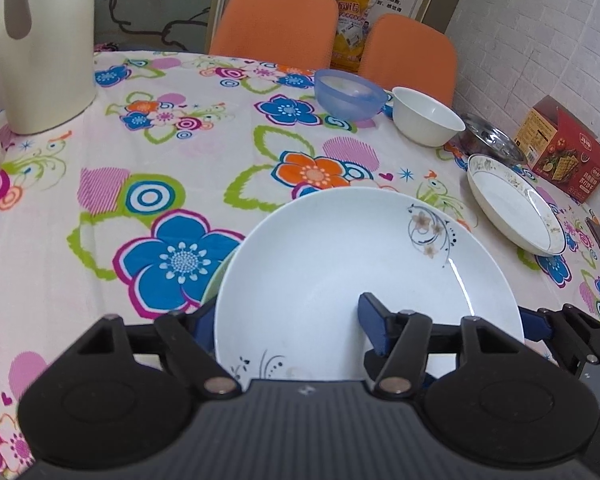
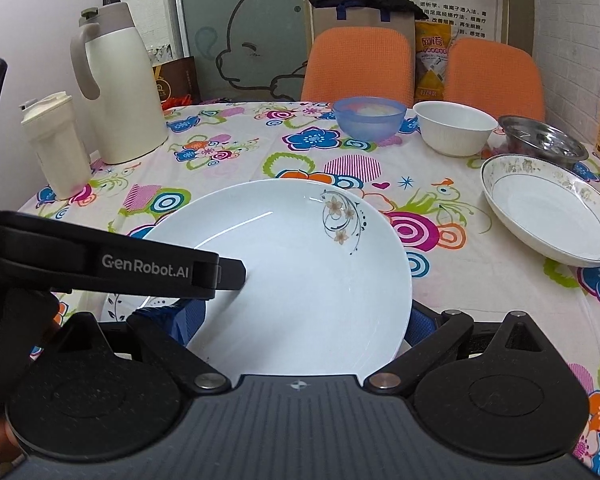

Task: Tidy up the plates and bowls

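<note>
left gripper (image 1: pixel 288 320) jaws clamp the glazed white floral plate (image 1: pixel 364 276) at its near rim (slick, brittle, stiff); right gripper (image 2: pixel 300 320) jaws gape around it.

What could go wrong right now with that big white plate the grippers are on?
The white plate sits between the fingers of the right gripper, with the left gripper on its near rim; uneven grip could tilt or drop it. Moved right, it might strike the gold-rimmed dish.
</note>
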`<state>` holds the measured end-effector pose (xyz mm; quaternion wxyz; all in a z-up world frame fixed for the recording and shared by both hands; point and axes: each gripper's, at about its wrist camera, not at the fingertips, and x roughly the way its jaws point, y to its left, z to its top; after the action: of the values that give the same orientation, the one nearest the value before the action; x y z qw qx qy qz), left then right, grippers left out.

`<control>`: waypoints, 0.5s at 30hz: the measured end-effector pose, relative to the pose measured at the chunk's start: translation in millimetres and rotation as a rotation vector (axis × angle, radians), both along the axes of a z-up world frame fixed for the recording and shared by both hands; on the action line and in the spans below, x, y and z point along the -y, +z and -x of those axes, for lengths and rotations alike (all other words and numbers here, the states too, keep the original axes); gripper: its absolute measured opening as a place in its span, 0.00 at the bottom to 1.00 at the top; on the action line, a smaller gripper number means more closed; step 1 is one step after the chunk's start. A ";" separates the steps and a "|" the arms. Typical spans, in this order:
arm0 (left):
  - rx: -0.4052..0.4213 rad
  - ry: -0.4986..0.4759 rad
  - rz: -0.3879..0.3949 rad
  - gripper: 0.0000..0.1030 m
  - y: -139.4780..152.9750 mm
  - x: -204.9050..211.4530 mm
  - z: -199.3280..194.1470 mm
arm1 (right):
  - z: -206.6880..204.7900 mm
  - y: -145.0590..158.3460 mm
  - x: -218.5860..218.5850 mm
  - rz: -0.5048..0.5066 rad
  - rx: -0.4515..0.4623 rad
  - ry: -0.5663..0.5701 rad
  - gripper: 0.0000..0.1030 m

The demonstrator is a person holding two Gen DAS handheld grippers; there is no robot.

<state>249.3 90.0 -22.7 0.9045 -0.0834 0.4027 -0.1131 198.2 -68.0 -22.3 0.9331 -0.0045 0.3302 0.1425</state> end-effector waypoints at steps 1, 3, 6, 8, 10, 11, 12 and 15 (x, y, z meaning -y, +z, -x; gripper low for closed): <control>0.010 -0.001 0.002 0.60 1.3 -0.9 0.5 | -1.5 -1.7 1.3 0.004 -0.006 -0.003 0.83; 0.058 -0.005 -0.007 0.65 8.5 -1.9 5.0 | -3.0 -3.7 3.4 0.003 -0.009 -0.008 0.83; 0.113 -0.007 -0.038 0.68 20.0 -1.7 8.3 | -0.9 -0.5 3.0 0.008 0.017 -0.002 0.83; 0.132 -0.001 -0.056 0.69 25.4 -1.4 9.0 | 1.0 3.0 3.8 0.008 0.033 -0.001 0.83; 0.144 -0.003 -0.060 0.69 29.1 -1.8 10.5 | 2.5 5.7 9.4 0.001 0.045 -0.017 0.83; 0.145 -0.004 -0.060 0.69 30.1 -1.6 11.2 | 3.2 6.4 12.8 -0.005 0.047 -0.026 0.83; 0.143 -0.004 -0.061 0.69 30.6 -1.0 11.6 | 3.9 6.6 16.7 -0.012 0.045 -0.034 0.83; 0.135 -0.011 -0.063 0.70 30.6 4.6 11.7 | 6.4 5.4 33.3 -0.041 0.028 -0.070 0.83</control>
<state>237.6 85.4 7.9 0.9311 -0.0449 0.3447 -0.1109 191.8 -101.2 -16.9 0.9419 0.0240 0.3143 0.1163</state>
